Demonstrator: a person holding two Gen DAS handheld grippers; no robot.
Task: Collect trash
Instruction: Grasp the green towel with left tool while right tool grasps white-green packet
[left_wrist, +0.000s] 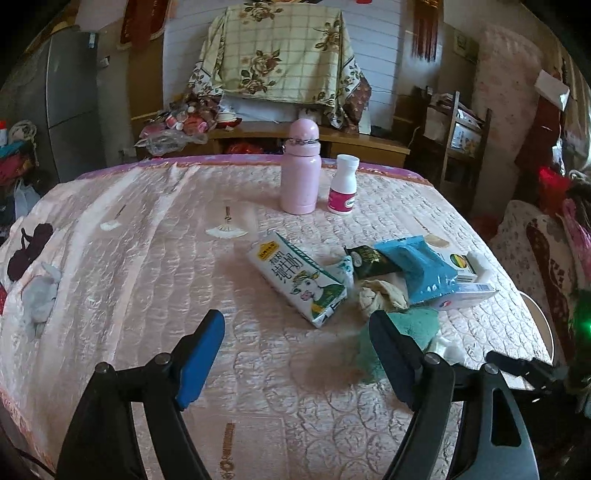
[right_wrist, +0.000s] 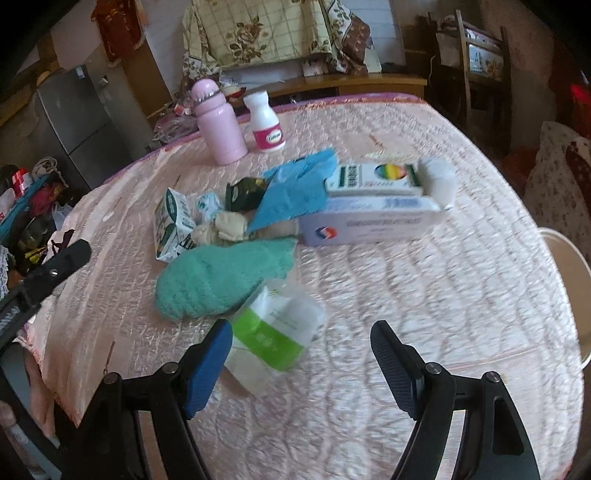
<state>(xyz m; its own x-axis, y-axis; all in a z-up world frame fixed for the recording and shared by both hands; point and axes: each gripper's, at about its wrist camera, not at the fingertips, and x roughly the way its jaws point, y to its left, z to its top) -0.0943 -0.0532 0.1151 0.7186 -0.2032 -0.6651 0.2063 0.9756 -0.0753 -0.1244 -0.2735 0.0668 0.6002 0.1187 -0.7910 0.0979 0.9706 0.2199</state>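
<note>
Left gripper (left_wrist: 297, 332): jaws spread wide, holding nothing, above the pink quilted table cover (left_wrist: 147, 258). Ahead, slightly right: white-and-green milk carton (left_wrist: 299, 282) lying flat. By its right finger: fuzzy teal sock (left_wrist: 413, 325); beyond that, crumpled beige cloth (left_wrist: 380, 295), blue plastic pouch (left_wrist: 421, 269), white cardboard boxes (left_wrist: 469, 284). Farther ahead: upright pink flask (left_wrist: 300, 170), white pill bottle (left_wrist: 343, 188).

Right gripper (right_wrist: 301, 345): jaws apart, empty. Beside its left finger: green-and-white tissue pack (right_wrist: 273, 336).
</note>
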